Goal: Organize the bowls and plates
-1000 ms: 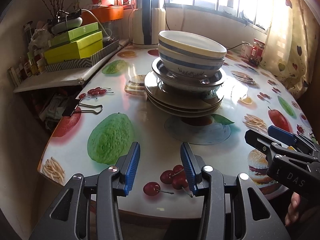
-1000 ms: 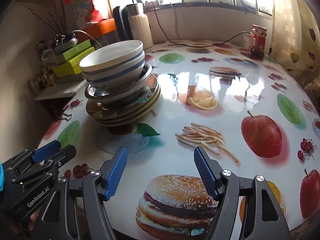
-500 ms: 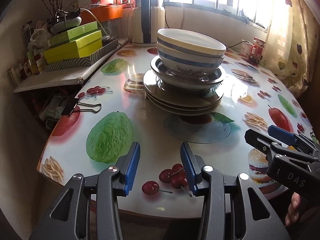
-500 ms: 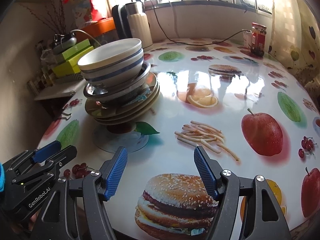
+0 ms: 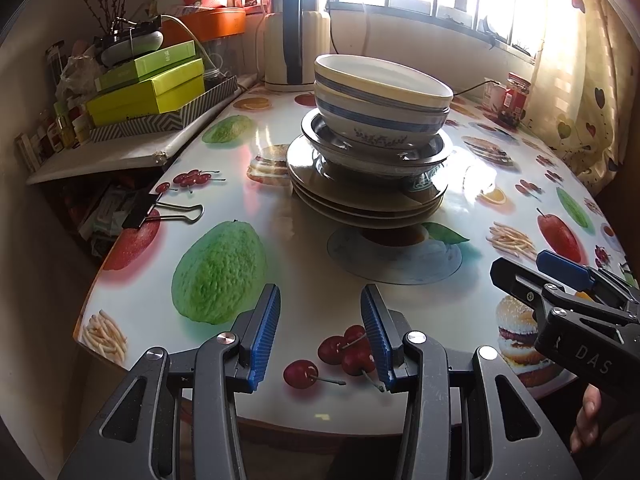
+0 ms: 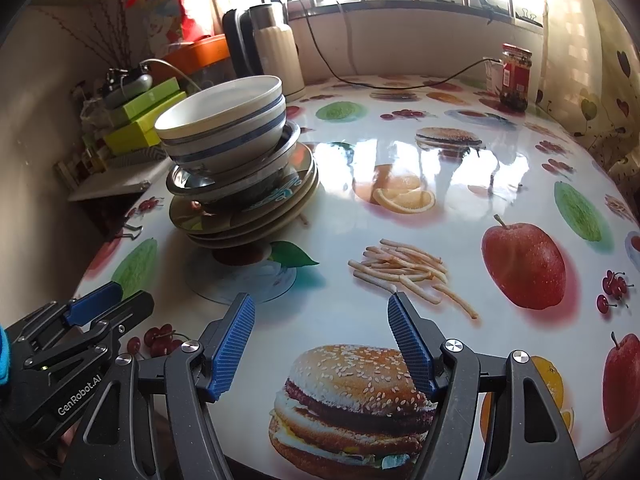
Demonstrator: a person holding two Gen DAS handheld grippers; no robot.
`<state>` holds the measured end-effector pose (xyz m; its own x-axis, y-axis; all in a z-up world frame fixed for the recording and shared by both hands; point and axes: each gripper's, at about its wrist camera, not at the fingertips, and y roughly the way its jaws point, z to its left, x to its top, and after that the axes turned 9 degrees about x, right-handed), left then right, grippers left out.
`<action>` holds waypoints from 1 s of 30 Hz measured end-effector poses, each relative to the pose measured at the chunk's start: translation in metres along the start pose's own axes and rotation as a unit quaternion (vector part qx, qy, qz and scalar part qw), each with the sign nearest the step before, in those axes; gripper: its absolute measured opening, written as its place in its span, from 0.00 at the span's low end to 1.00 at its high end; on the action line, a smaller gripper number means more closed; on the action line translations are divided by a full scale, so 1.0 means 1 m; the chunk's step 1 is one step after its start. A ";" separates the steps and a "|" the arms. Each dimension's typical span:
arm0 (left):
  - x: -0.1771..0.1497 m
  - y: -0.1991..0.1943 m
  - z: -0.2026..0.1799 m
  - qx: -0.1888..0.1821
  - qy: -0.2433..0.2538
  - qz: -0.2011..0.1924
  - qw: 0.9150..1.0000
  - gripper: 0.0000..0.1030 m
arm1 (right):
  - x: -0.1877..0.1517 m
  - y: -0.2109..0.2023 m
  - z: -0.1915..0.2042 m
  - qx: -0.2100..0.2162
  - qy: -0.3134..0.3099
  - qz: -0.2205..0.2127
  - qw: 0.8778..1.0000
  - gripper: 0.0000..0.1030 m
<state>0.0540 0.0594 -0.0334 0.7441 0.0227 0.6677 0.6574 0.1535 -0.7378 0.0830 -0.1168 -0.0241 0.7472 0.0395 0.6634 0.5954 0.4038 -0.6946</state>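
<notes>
Sunlit table (image 5: 304,280) carries your stack (image 5: 372,152) near its left edge. Only your left view shows the clip (image 5: 160,210) beside the stack. Left gripper (image 5: 320,336) and right gripper (image 6: 320,340) both gape, empty.

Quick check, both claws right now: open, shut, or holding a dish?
Left claw: open, empty, short of the stack of dishes.
Right claw: open wider, empty, above the tablecloth.

Two bowls (image 5: 380,92) sit on stacked plates (image 5: 360,200) on the table (image 5: 312,272); a kettle (image 5: 294,54) stands behind.
</notes>
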 end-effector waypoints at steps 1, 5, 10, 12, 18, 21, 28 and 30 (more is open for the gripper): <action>0.000 0.000 0.000 0.000 0.000 0.000 1.000 0.42 | 0.000 0.000 0.000 0.000 0.000 0.000 1.000 0.68; 0.000 0.000 0.000 0.000 0.000 0.000 1.000 0.42 | 0.000 0.000 0.000 0.000 0.000 0.000 1.000 0.68; 0.000 0.000 0.000 0.000 0.000 0.000 1.000 0.42 | 0.000 0.000 -0.001 0.000 0.000 0.001 1.000 0.68; 0.000 0.000 0.000 0.000 0.000 0.000 1.000 0.42 | -0.001 0.000 0.000 0.000 0.000 0.000 1.000 0.68; 0.000 0.001 -0.001 -0.001 0.001 0.001 1.000 0.42 | -0.001 0.001 0.001 0.000 0.001 0.000 1.000 0.68; 0.000 0.001 -0.001 0.000 0.001 0.001 1.000 0.42 | -0.001 0.001 0.001 0.000 0.000 0.001 1.000 0.68; 0.000 0.001 -0.002 -0.001 0.002 0.000 1.000 0.42 | -0.001 0.001 0.001 0.000 0.000 0.001 1.000 0.68; 0.000 0.001 -0.002 0.000 0.002 0.001 1.000 0.42 | -0.001 0.001 0.001 0.001 0.000 0.001 1.000 0.68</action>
<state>0.0550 0.0579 -0.0342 0.7456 0.0194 0.6661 0.6562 0.1525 -0.7390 0.0830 -0.1157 -0.0253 0.7487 0.0404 0.6617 0.5932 0.4048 -0.6959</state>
